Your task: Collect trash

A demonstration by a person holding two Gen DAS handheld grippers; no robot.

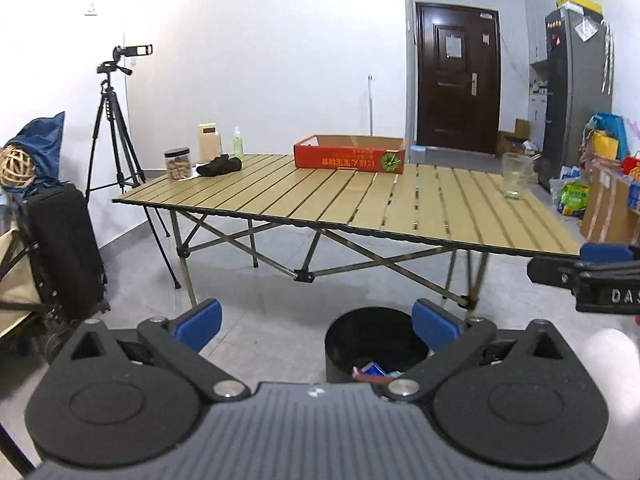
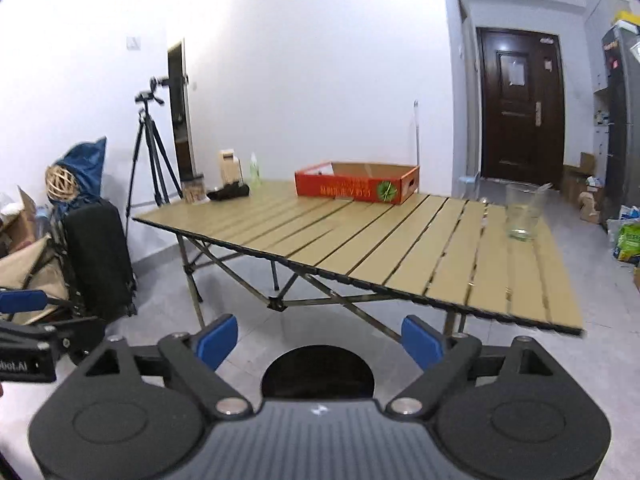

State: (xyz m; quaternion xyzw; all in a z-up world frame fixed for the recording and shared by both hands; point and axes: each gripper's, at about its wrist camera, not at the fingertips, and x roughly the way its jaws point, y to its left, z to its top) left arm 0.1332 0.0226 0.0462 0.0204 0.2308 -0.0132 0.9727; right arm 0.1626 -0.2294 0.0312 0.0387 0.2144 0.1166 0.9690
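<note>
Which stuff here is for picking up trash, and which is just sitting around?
For the job:
- black trash bin on the floor, with blue and red scraps inside
- left gripper, open and empty
- right gripper, open and empty

Just lying about:
- red cardboard box
- clear glass jar
- cookie jar
- green bottle
- dark cloth
- tripod
- black suitcase

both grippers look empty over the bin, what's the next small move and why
Probably lift both grippers from the black bin toward the table to scan for trash. The left gripper and right gripper are open and empty, and the bin already holds wrappers.
</note>
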